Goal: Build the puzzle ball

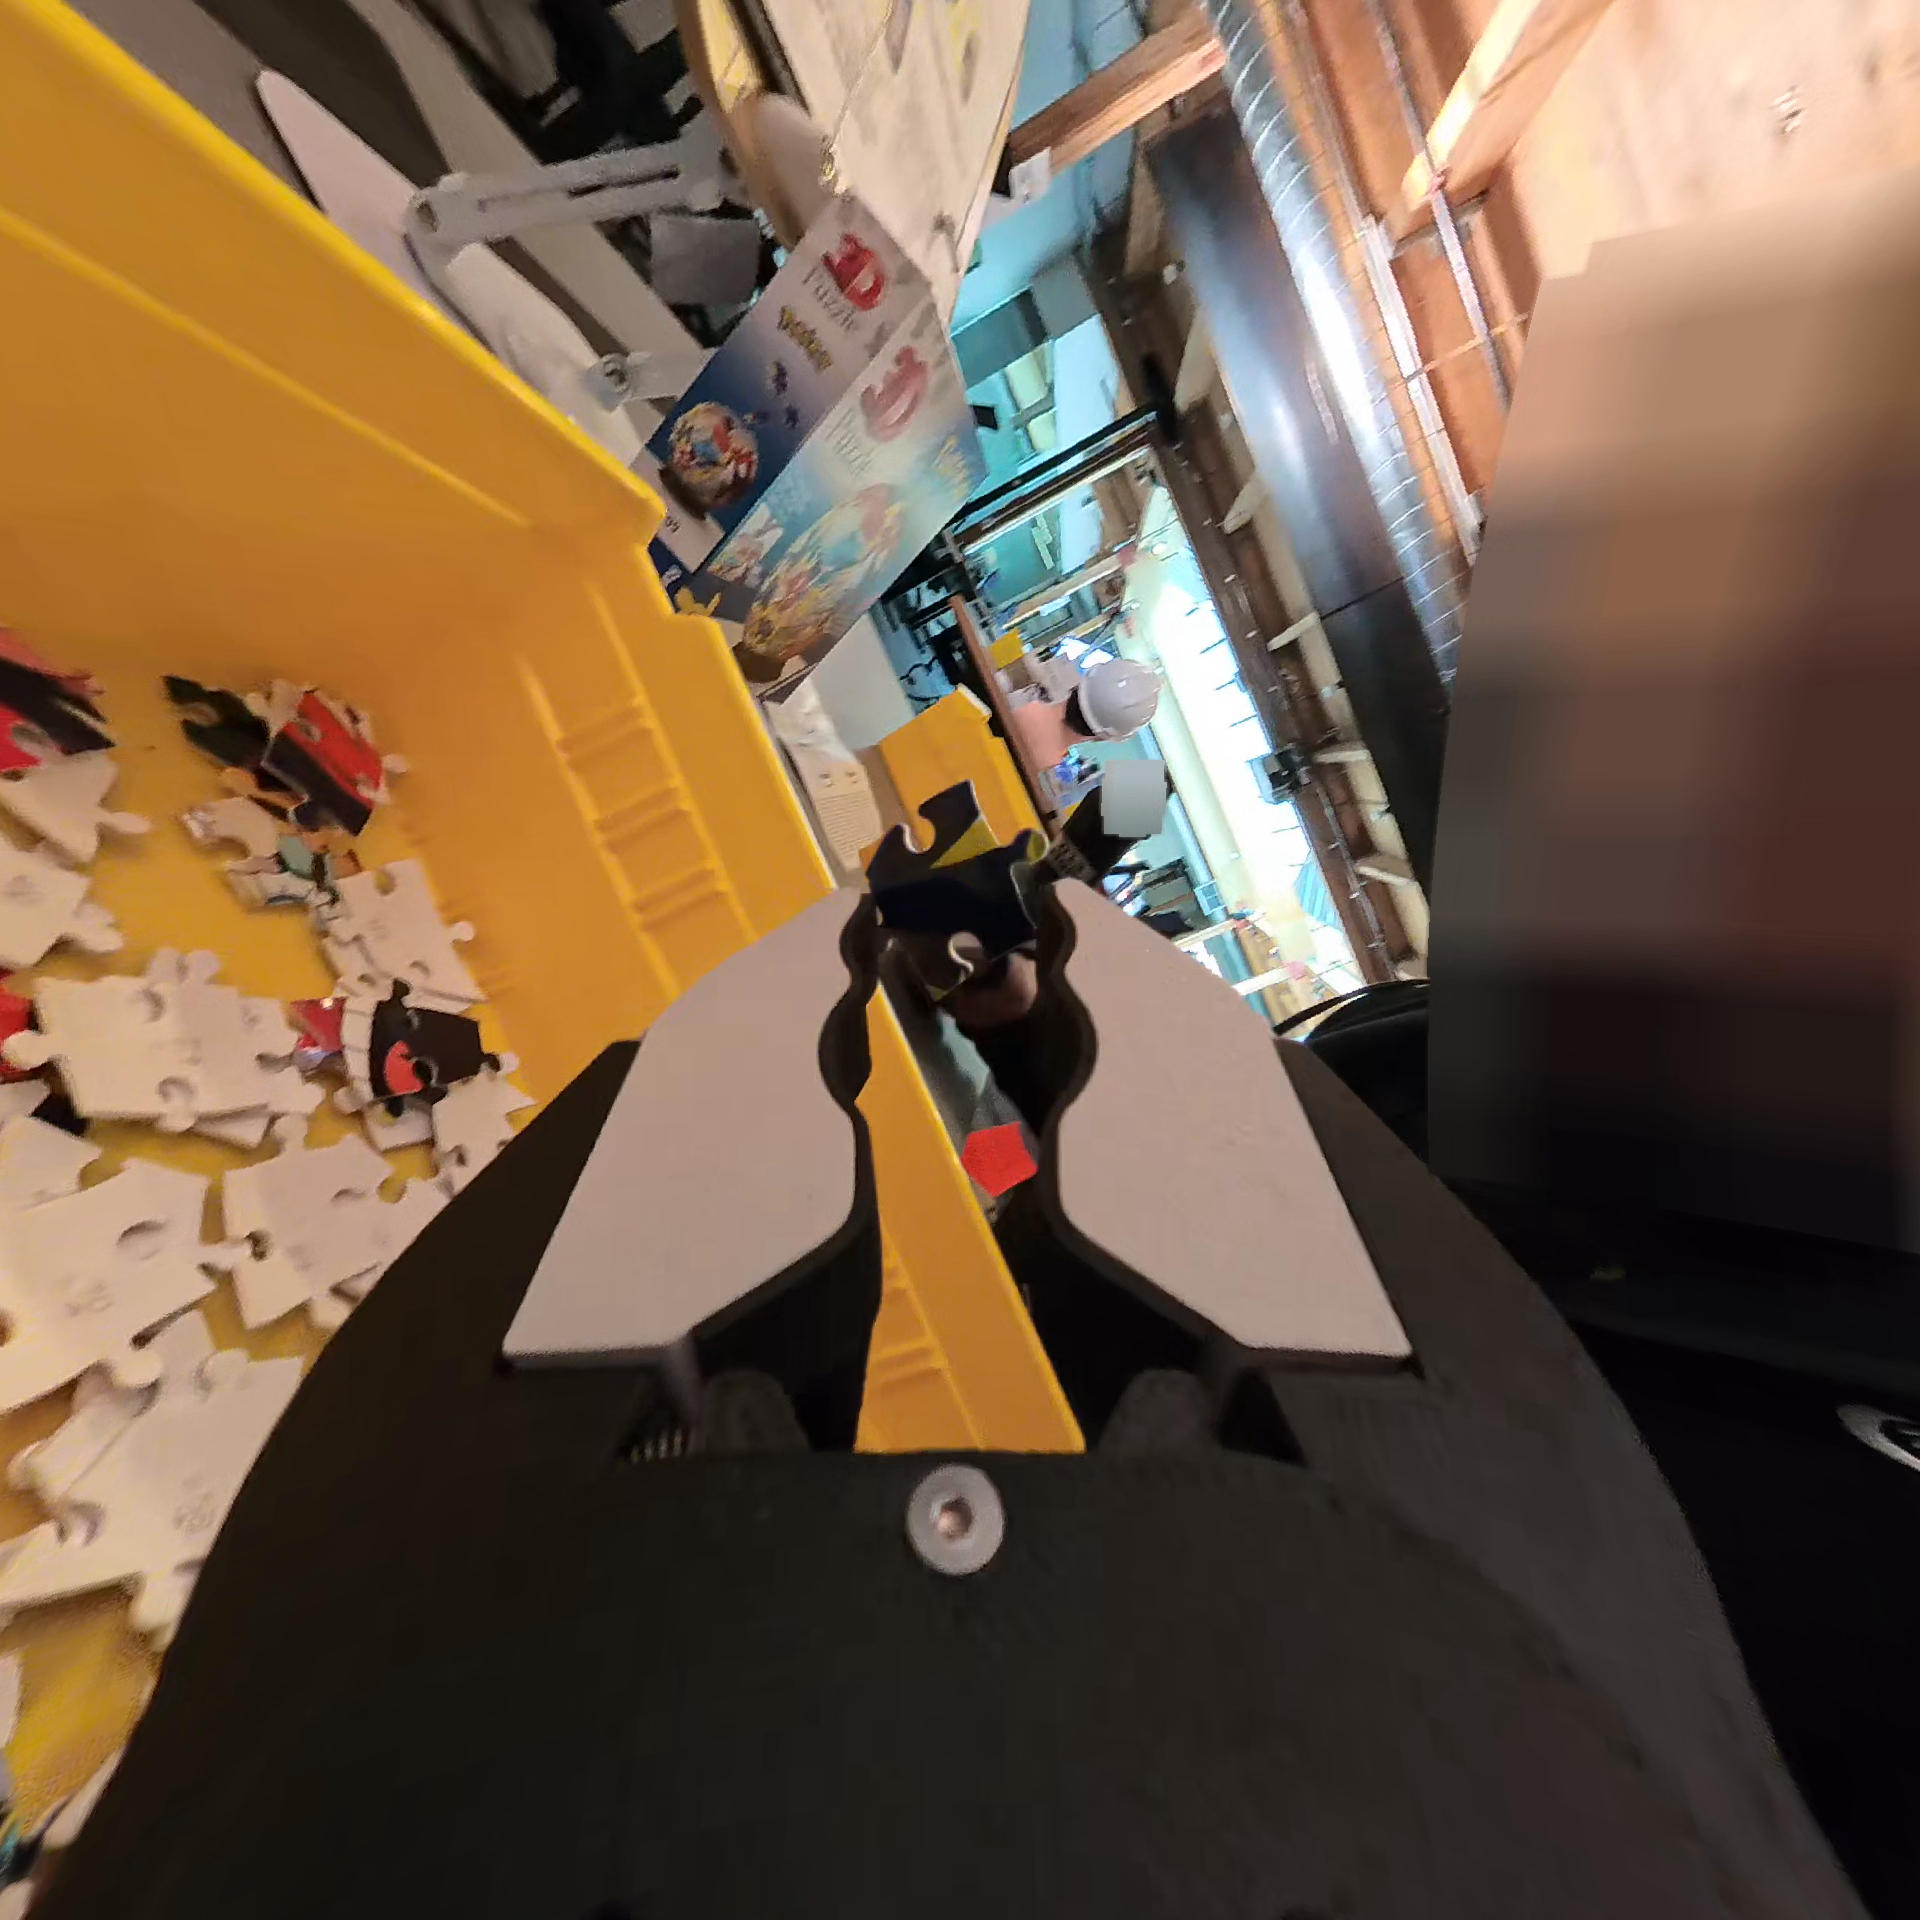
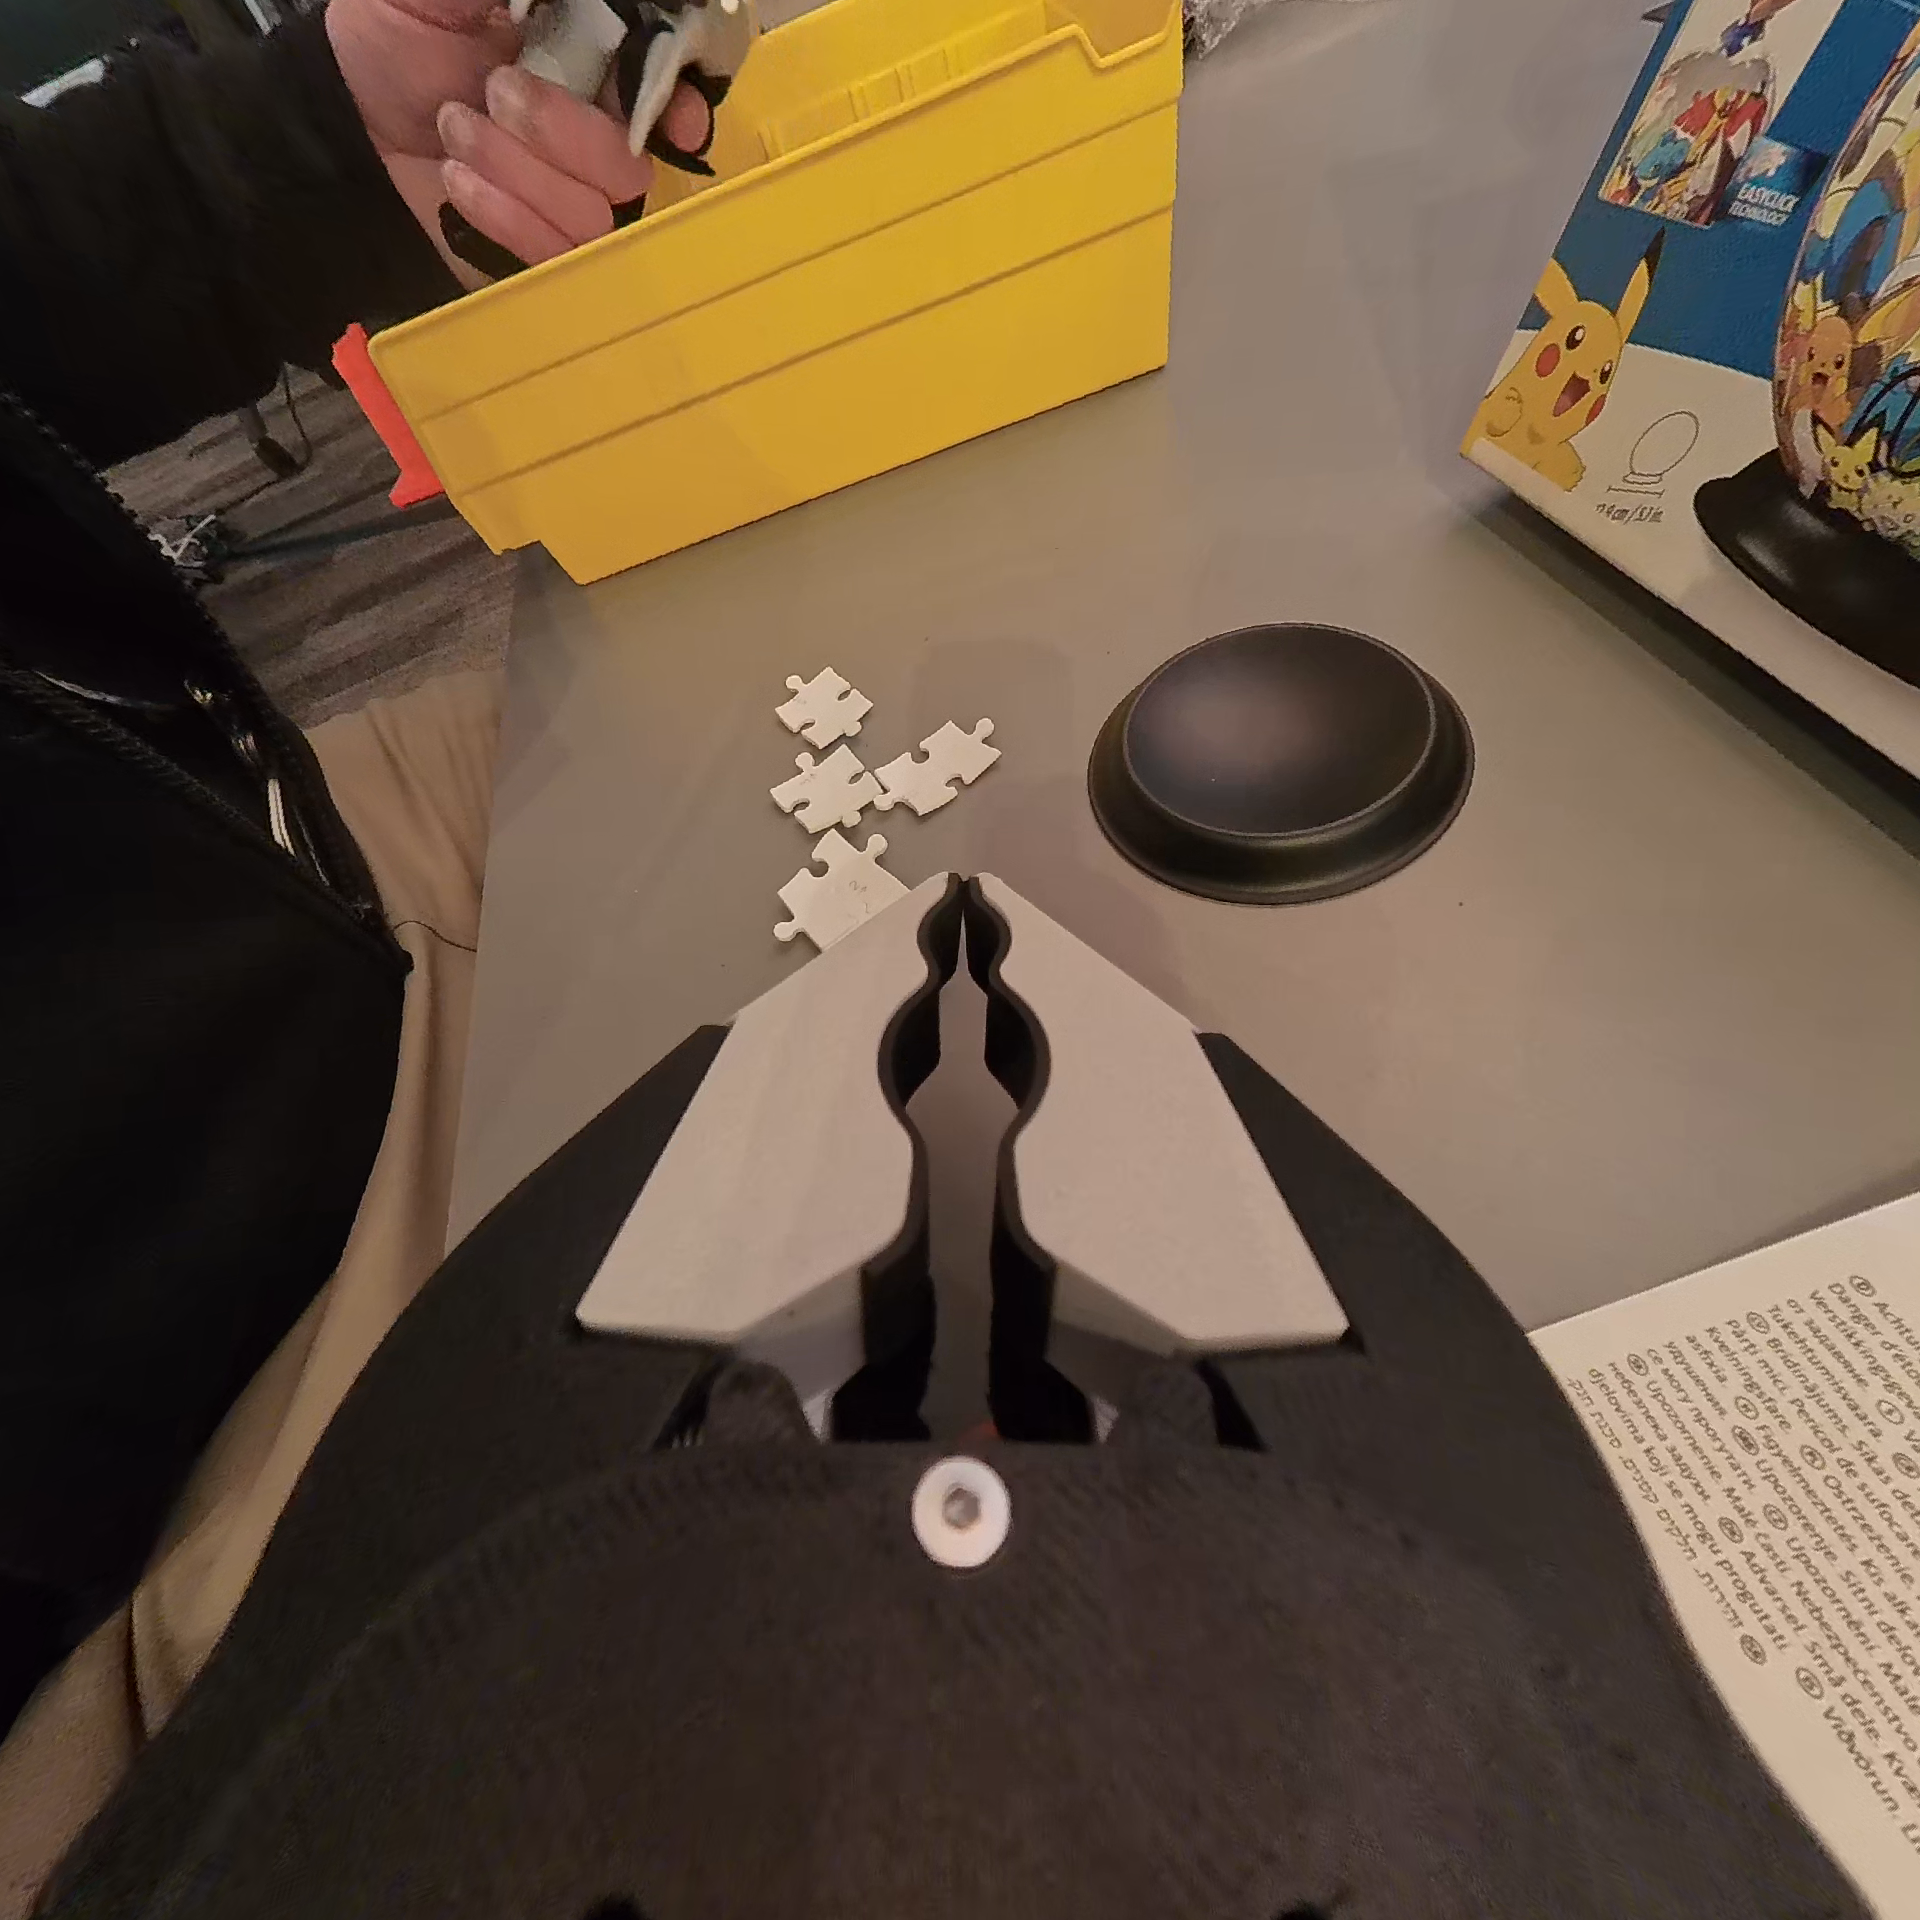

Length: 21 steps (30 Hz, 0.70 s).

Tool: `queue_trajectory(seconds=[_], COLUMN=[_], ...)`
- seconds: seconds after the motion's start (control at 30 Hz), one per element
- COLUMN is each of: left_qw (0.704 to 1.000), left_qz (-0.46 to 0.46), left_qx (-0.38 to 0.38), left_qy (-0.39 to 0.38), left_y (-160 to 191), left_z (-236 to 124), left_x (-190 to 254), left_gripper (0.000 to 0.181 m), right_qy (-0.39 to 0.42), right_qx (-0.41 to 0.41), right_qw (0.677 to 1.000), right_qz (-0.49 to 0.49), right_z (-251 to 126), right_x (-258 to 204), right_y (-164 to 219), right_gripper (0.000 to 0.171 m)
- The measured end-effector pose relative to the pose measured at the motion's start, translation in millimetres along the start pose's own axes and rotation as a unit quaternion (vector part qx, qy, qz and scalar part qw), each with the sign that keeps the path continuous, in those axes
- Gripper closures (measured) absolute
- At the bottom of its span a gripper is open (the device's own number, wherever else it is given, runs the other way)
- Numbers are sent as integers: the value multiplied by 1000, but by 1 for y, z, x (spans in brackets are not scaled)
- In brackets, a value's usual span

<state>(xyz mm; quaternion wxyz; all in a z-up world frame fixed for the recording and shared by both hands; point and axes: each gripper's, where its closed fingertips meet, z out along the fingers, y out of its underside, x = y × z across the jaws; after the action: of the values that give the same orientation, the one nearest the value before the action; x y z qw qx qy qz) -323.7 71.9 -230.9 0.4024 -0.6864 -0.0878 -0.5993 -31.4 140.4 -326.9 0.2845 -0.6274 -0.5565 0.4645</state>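
My left gripper (image 1: 961, 909) is shut on a dark blue and yellow puzzle piece (image 1: 951, 873), held up over the rim of the yellow bin (image 1: 343, 499). Many loose pieces (image 1: 187, 1049) lie in that bin, most white side up. My right gripper (image 2: 961, 883) is shut and empty, low over the grey table (image 2: 1351, 1039). Several white pieces (image 2: 831, 790) lie face down just ahead and left of its tips. A black round ball stand (image 2: 1283, 764) sits ahead to the right. The left gripper and the hand holding it (image 2: 540, 156) show at the top left of the right wrist view, above the bin.
The puzzle box (image 2: 1714, 312) stands at the right of the table; it also shows in the left wrist view (image 1: 821, 447). A printed instruction sheet (image 2: 1766, 1507) lies at the near right. A person's dark jacket and tan trousers (image 2: 156, 935) fill the left edge. A red tab (image 2: 379, 426) sticks out from the bin. Across from one pair of fingers to the other is roughly 35 cm.
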Motion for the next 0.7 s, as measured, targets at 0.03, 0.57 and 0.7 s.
queue_trajectory(seconds=[0.03, 0.57, 0.7], left_qw=[1000, 916, 863], left_qz=[-2, 123, 177], left_qx=[7, -184, -219], left_qy=[11, -335, -419], left_y=[-2, 40, 36], left_z=[0, -24, -31], left_x=[3, -75, -90], left_gripper=[153, 139, 124], right_qy=[0, -1, 0], right_qx=[0, 1, -2], right_qw=[1000, 1000, 1000], right_qz=[0, 0, 0], right_z=[0, 0, 0], right_x=[0, 0, 0], right_y=[0, 0, 1], right_gripper=[171, 171, 171])
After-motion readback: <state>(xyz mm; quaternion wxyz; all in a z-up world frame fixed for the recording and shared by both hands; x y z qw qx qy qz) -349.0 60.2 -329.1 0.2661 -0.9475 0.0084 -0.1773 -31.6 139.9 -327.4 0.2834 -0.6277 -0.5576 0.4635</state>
